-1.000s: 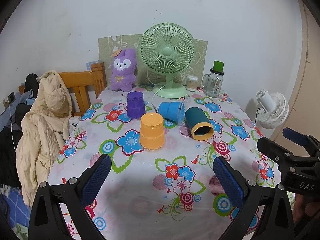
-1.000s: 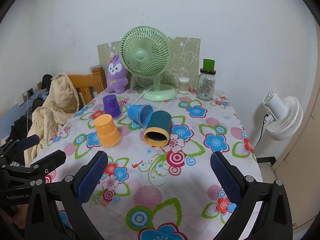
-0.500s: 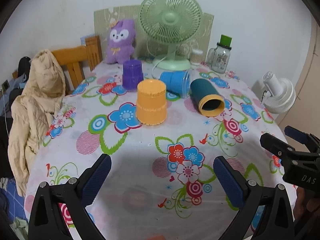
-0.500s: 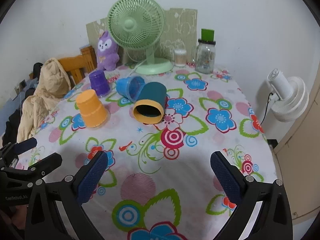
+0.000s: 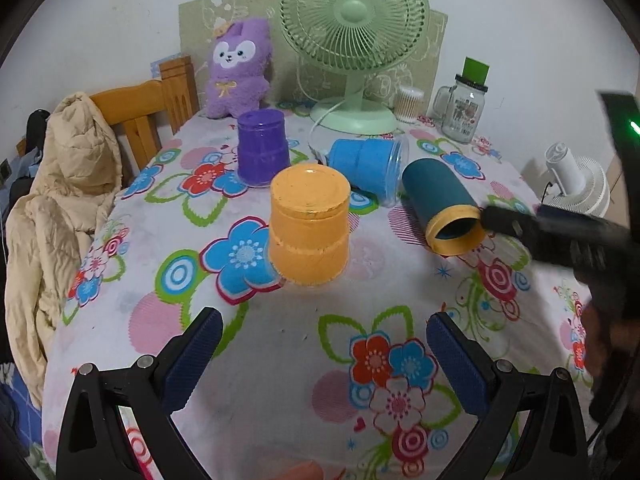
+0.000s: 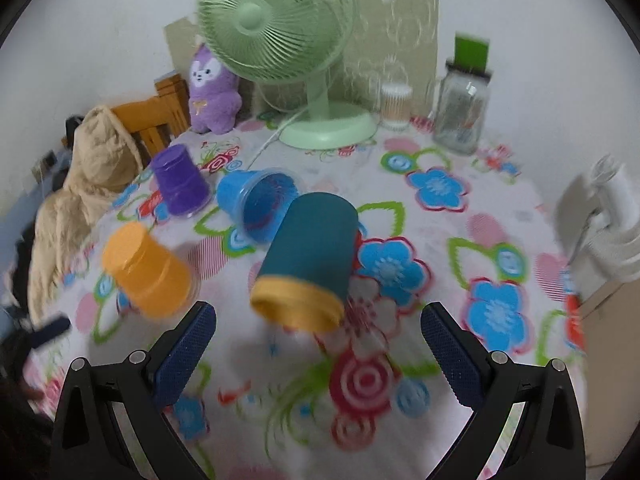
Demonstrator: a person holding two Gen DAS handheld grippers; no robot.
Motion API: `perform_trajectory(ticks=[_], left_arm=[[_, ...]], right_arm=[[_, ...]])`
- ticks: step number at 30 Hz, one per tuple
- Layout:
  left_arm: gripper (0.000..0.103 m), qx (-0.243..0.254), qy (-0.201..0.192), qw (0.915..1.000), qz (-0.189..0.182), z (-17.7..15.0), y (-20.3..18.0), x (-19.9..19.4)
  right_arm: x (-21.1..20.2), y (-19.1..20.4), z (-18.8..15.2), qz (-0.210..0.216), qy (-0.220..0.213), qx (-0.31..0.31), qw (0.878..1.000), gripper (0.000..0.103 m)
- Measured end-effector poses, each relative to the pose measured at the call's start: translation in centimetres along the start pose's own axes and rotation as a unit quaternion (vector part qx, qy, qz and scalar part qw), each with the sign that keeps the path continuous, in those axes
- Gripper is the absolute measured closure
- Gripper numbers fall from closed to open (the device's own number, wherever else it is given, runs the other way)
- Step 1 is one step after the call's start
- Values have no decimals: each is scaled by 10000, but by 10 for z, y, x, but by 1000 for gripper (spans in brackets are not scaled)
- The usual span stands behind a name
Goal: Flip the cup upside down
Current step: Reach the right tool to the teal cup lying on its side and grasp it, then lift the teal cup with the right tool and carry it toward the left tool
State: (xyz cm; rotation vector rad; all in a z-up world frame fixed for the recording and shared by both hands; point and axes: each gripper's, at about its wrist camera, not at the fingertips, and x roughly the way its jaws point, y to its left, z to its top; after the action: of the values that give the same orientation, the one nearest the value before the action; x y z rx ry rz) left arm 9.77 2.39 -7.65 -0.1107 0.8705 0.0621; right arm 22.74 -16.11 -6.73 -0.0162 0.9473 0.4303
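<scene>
A teal cup with a yellow rim [image 6: 310, 258] lies on its side on the floral tablecloth, its mouth toward me; it also shows in the left wrist view [image 5: 442, 208]. A blue cup [image 6: 256, 206] lies on its side just behind it. An orange cup [image 5: 308, 222] and a purple cup [image 5: 262, 148] stand upside down. My right gripper [image 6: 318, 350] is open and empty, just short of the teal cup's rim. My left gripper [image 5: 320, 362] is open and empty, in front of the orange cup.
A green table fan [image 5: 354, 40] with its cord, a purple plush toy [image 5: 238, 68], a glass jar with a green lid [image 5: 464, 110] and a small cotton-swab jar [image 5: 408, 104] stand at the back. A wooden chair with a beige jacket [image 5: 60, 200] is left. A white fan [image 5: 576, 184] is right.
Both grippers have moved forward over the table. The right gripper has closed in on the teal cup and now shows blurred in the left wrist view beside its rim. The cups have not moved.
</scene>
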Motion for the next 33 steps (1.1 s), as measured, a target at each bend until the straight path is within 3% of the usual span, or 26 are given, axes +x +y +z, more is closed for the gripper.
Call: perform_trajectory(ticks=[4,13,20,23,26,33], left_arm=[[0,90,135,9999,28,8,-5,15],[0,154,180,9997,-50,19,-14,27],[0,76,192,9997,-131,16,-13,26],[0,-4,140,9998,-116,16,-7,22],[0,-106,105,9998,-113,16,-1,19],[0,-172,14,9998,-94,11,10,2]], right_arm=[[36,-16,22,176,374,380,9984,0],[71,-17,34,271,805,441,9954,2],[98,-3,42,282,1364,138,9902,29],[99,3,44,162,1384,-47,9902,31],[97,6,43,334,1402,-83,9895,31],[53,22,34,450,993,-247,9937,32]])
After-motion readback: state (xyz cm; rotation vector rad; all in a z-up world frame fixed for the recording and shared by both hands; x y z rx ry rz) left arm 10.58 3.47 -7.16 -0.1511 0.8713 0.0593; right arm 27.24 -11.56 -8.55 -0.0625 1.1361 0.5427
